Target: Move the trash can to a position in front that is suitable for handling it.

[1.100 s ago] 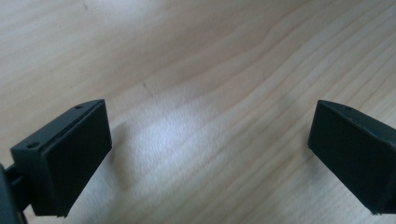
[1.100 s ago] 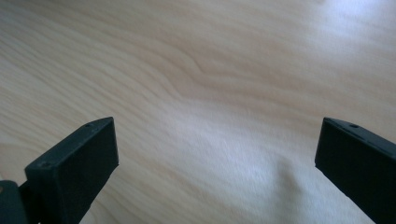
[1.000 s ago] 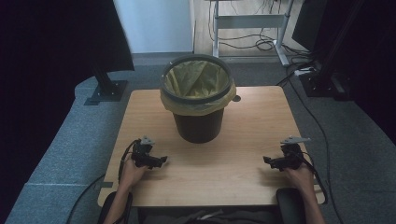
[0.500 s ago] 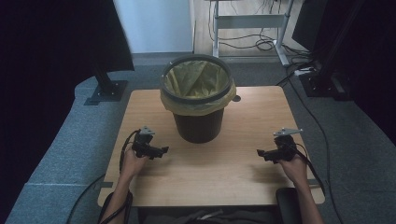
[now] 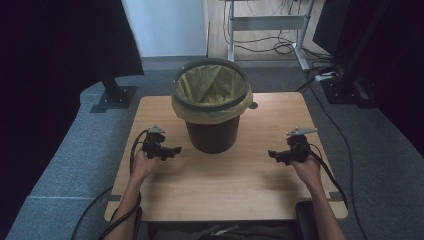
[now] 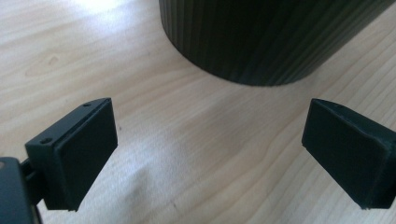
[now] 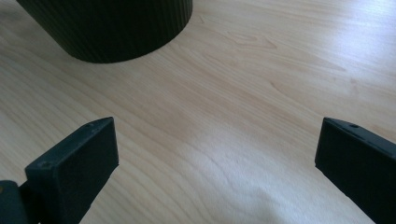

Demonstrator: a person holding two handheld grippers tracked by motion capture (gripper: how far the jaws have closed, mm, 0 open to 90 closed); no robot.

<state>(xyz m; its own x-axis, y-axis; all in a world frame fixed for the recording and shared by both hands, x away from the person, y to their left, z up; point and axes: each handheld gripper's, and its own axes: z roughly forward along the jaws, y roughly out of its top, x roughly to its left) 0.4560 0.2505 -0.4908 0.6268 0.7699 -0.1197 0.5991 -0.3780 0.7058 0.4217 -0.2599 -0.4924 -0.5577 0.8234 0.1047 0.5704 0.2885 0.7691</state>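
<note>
A dark ribbed waste bin [image 5: 212, 131], lined with a yellow bag [image 5: 210, 87] folded over its rim, stands upright toward the far middle of a light wooden counter [image 5: 225, 185], with a person's two handheld grippers flanking it at either side. The left gripper [image 5: 176, 149] hovers just beside the bin's lower left wall, its fingers [image 6: 77, 154] spread wide and grasping nothing; in the left gripper view the bin's ribbed base [image 6: 261, 37] fills the upper frame close ahead, bare wood showing between the two black pads. The right gripper [image 5: 271, 153] sits farther off on the bin's right, near but clearly apart from it, and points toward the bin; its fingers [image 7: 74, 172] are likewise released and empty, and the right gripper view catches the bin's base [image 7: 112, 28] at upper left across a stretch of pale wood grain. The person's left hand [image 5: 143, 165] and right hand [image 5: 306, 168] come in from the counter's near edge, forearms resting low, with a black cable [image 5: 134, 150] looping from the left tool. A small round dark fitting [image 5: 252, 105] lies on the counter just behind the bin at right. Beyond the counter are grey flooring [image 5: 70, 150], a dark monitor stand [image 5: 114, 95], a white panel [image 5: 165, 27] and a metal frame [image 5: 270, 25] with loose cables.
</note>
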